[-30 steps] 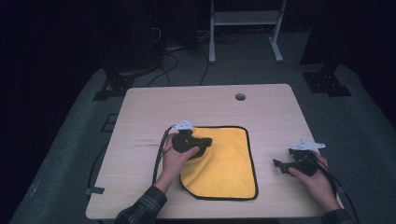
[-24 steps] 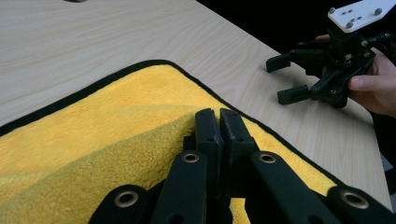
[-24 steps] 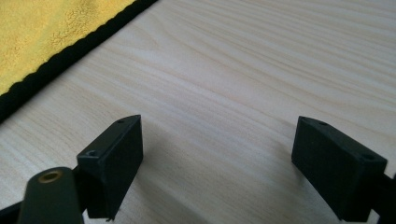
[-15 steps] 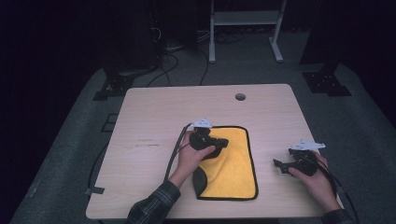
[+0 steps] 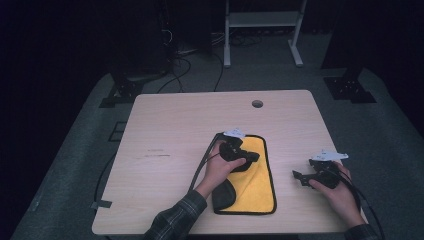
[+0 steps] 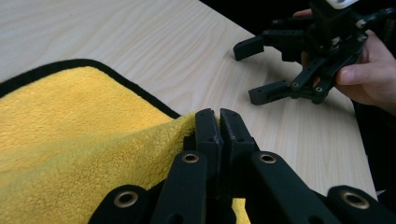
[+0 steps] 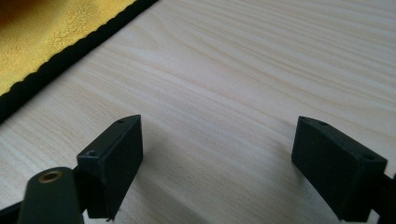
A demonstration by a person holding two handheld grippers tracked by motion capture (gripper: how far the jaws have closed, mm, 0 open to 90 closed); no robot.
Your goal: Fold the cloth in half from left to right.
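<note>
The yellow microfibre cloth (image 5: 252, 175) lies near the front edge of the surface (image 5: 175, 130), part-folded. It looks soft, light and limp; its black hem (image 6: 140, 95) is the sure hold. The left hand-held gripper (image 6: 218, 122) pinches a cloth edge; the right hand-held gripper (image 7: 217, 163), beside the cloth, stands spread.

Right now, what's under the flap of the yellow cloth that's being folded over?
More of the same yellow cloth, doubled onto itself; the left gripper pinches its edge with the jaws closed. The wooden table lies beneath; that part is covered.
</note>
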